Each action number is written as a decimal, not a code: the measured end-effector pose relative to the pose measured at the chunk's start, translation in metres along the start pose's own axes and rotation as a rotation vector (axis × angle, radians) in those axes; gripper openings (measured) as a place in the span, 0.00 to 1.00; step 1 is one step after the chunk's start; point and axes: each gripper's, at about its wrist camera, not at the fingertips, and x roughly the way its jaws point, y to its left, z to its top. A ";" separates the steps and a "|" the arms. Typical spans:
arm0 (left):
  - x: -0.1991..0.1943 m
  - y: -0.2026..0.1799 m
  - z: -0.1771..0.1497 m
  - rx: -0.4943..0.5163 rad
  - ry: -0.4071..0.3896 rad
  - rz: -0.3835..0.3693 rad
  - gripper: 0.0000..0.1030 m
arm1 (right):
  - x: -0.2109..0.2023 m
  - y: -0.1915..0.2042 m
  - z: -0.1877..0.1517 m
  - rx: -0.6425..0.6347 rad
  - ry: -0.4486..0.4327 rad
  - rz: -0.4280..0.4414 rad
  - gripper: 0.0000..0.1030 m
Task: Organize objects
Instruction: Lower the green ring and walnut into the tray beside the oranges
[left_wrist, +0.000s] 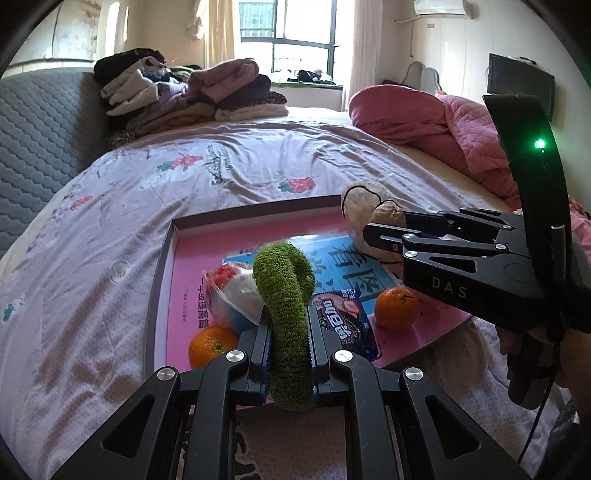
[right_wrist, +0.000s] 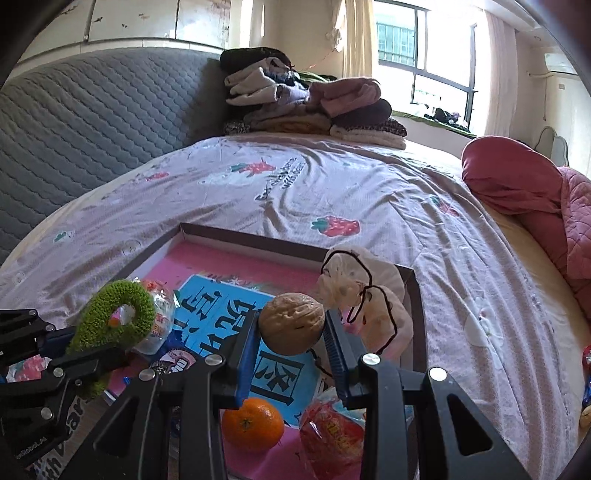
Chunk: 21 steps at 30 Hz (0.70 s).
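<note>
left wrist view has the left gripper (left_wrist: 288, 332) pinching a green fuzzy ring (left_wrist: 286, 295) between its pads, the ring standing upright with its loop rising above the fingertips, over the near part of a shallow box lid (left_wrist: 162, 258) with a pink floor and a blue printed sheet. in the lid lie an orange (left_wrist: 210, 347) just left of the gripper, a clear snack bag (left_wrist: 232, 288) with red and white contents behind it, a dark cookie packet (left_wrist: 343, 321) just right of the ring, and a second orange (left_wrist: 395, 308) further right. the lid rests on a bed sheet (left_wrist: 110, 221) printed with strawberries. at the right of this view the right gripper (left_wrist: 384, 225) reaches in from the side, and a pale drawstring pouch (left_wrist: 360, 206) shows behind its tip at the far right corner of the lid. right wrist view shows the right gripper clamped on a walnut (right_wrist: 291, 323), blue pads pressing either side, held above the blue sheet, with the drawstring pouch just beyond it and one orange (right_wrist: 253, 424) below. a red wrapped snack (right_wrist: 332, 435) lies near that orange. folded clothes (right_wrist: 306, 103) are stacked at the far side of the bed beside a grey quilted headboard (right_wrist: 92, 110), and a pink quilt (right_wrist: 535, 192) is bunched at the right.
</note>
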 end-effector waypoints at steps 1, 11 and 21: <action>0.002 0.000 -0.001 -0.004 0.007 -0.004 0.14 | 0.002 0.000 0.000 -0.003 0.005 0.000 0.34; 0.007 -0.001 -0.004 0.004 0.030 -0.004 0.14 | 0.016 0.003 -0.005 -0.021 0.065 -0.005 0.34; 0.008 -0.007 -0.008 0.023 0.043 -0.012 0.15 | 0.023 0.007 -0.007 -0.061 0.103 -0.035 0.34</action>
